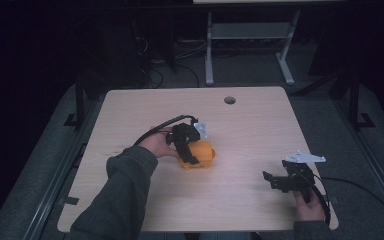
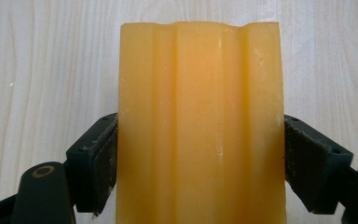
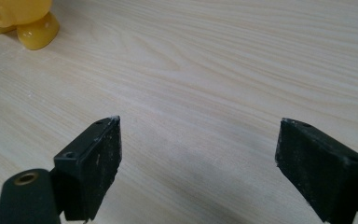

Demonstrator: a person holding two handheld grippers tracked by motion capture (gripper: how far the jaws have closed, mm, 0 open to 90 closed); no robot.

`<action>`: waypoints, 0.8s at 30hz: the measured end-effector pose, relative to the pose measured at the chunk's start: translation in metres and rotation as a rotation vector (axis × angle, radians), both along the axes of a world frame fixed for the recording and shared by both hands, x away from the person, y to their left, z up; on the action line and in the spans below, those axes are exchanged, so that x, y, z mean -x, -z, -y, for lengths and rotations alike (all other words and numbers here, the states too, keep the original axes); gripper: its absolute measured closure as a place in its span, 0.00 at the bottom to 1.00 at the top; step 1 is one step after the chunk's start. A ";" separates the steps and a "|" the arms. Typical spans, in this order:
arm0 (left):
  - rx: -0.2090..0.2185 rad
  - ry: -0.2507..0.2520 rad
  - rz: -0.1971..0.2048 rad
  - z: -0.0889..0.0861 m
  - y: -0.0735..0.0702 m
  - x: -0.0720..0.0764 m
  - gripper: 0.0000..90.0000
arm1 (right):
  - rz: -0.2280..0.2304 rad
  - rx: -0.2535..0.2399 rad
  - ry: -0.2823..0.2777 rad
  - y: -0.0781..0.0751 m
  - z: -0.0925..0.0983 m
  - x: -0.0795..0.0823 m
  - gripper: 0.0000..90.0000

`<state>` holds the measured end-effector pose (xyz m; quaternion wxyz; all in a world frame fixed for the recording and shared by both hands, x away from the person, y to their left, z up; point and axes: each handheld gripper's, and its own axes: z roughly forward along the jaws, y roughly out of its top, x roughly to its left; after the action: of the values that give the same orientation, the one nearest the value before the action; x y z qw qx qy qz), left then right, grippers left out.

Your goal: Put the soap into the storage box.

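An orange-yellow ribbed block (image 1: 199, 154) lies on the light wooden table (image 1: 230, 130), left of its middle. My left gripper (image 1: 192, 150) comes down on it from above, and in the left gripper view both black pads (image 2: 105, 163) press against the sides of the block (image 2: 200, 126), so it is shut on the block. My right gripper (image 1: 275, 180) hovers near the table's front right corner, open, its pads (image 3: 100, 161) wide apart over bare wood. A rounded corner of the orange block (image 3: 25, 21) sits at the top left of the right gripper view.
A round cable hole (image 1: 229, 100) is near the table's far edge. Beyond the table stands a white desk frame (image 1: 250, 45) on a dark floor. Cables trail from both grippers.
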<state>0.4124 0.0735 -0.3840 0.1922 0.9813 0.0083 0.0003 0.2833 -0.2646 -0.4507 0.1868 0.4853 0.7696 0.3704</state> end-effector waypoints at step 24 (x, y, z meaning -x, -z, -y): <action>0.025 -0.013 0.049 -0.007 -0.015 0.005 0.19 | -0.001 0.006 -0.005 0.000 0.001 0.000 0.16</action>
<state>0.4070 0.0808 -0.3692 0.2044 0.9785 0.0100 0.0256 0.2833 -0.2652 -0.4508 0.1871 0.4828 0.7722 0.3683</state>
